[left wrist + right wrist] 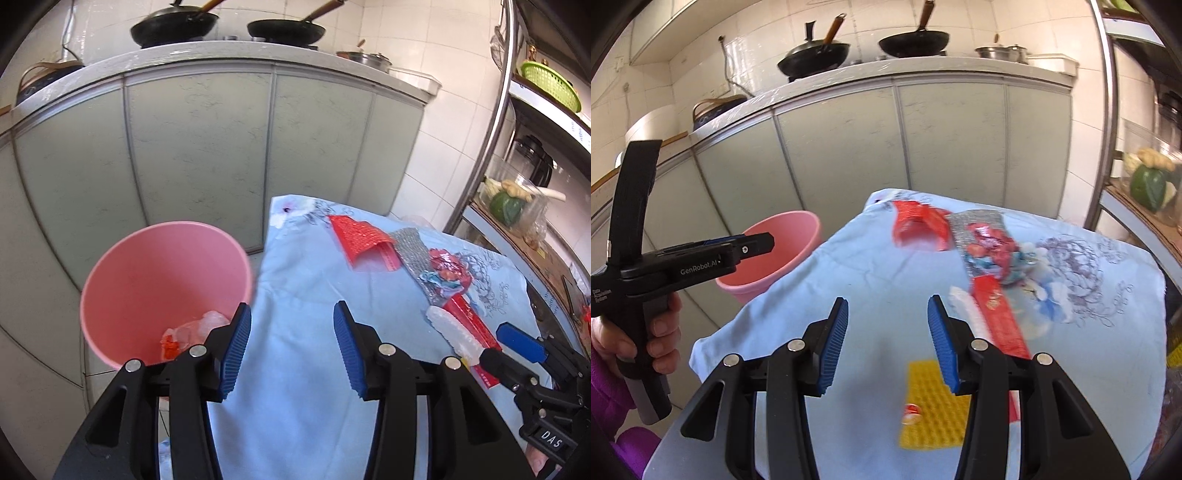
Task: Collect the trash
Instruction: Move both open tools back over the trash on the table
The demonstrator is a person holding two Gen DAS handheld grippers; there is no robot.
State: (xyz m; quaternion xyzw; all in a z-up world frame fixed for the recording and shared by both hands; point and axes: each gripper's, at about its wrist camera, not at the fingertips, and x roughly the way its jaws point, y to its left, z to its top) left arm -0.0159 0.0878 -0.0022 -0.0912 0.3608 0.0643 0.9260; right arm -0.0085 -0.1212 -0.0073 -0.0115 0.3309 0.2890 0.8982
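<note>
- Seen only from the left wrist: inside of the round pink plastic bin (162,280), at 9 o'clock of the table, holding a crumpled clear wrapper (207,326) and a small orange-red scrap (169,347) at its bottom.
- Seen only from the right wrist: a yellow bubble-textured packet (932,404) flat on the pale blue floral cloth (871,266), at 6 o'clock of that view, partly behind the right gripper's own finger; also a hand (646,332) with a purple sleeve (607,391) wrapped round the left tool's grip at 9 o'clock.
- Shared by both views: trash strewn on the cloth toward 1 to 3 o'clock — a red mesh-patterned pouch (360,240), a silver glitter wrapper with a red-and-blue print (432,267), a long red flat packet (471,321) and a white ridged strip (452,334) just beside it.
- Left gripper (291,352): aimed downward over the table's edge, between bin and cloth; jaws parted, nothing between the blue ribbed pads (236,354).
- Right gripper (888,345): tilted downward above bare cloth, jaws apart and empty, white strip and red packet just past its right finger at 2 o'clock.
- From the left view, right tool's tip near the white strip and the red packet at 4 o'clock; contact cannot be told.
- Background: grey-green cabinet fronts (199,147) with two black woks (173,26) on the counter at 12 o'clock.
</note>
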